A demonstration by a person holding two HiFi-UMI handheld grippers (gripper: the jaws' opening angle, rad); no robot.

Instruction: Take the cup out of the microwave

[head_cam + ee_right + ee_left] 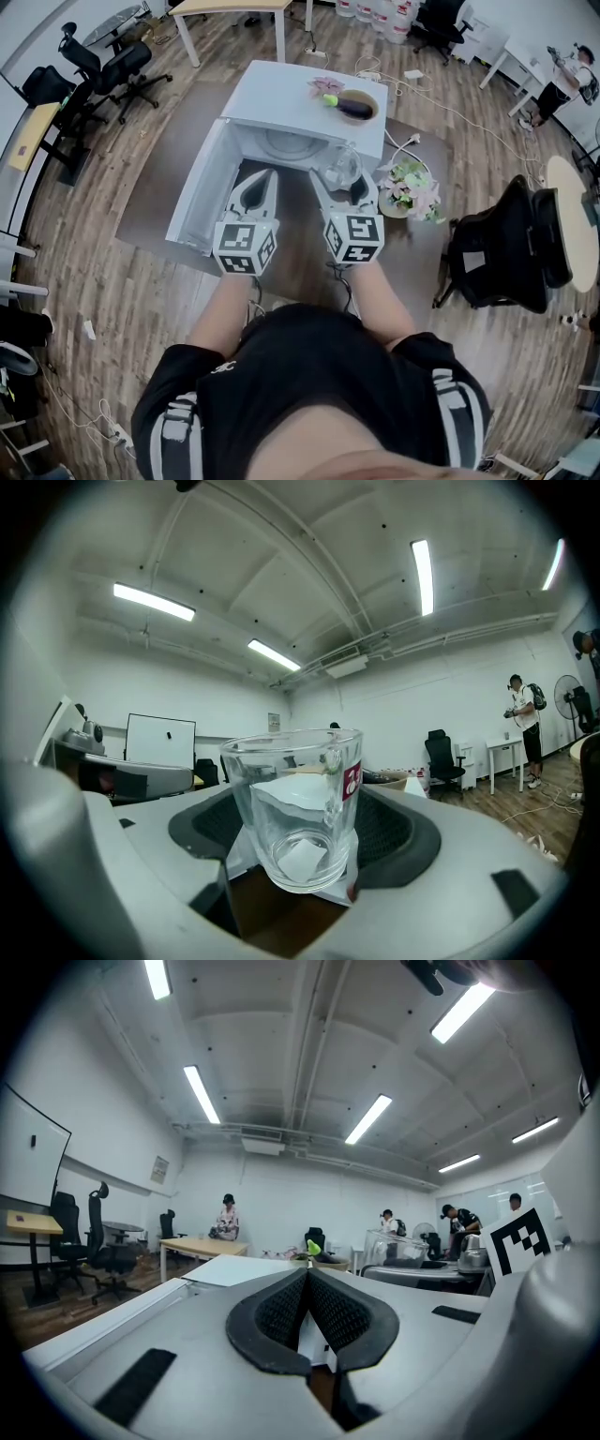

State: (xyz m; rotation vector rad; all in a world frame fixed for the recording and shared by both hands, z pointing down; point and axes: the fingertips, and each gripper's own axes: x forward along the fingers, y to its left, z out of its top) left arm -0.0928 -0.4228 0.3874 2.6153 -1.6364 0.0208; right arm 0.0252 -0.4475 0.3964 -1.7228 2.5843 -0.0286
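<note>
The right gripper (302, 832) pinches the glass cup (292, 780) upright between its pads; the left gripper (307, 1283) is closed on nothing; the cup sits just outside the open microwave (272, 94); keep it level, pulling clear of the door (199, 202).

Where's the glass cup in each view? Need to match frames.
Head view: cup centre, in the right gripper, before the microwave.
Left gripper view: cup faint, right of centre.
Right gripper view: cup dead centre, gripped.
Shared landmark: bowl atop the microwave, head and left gripper views only.
</note>
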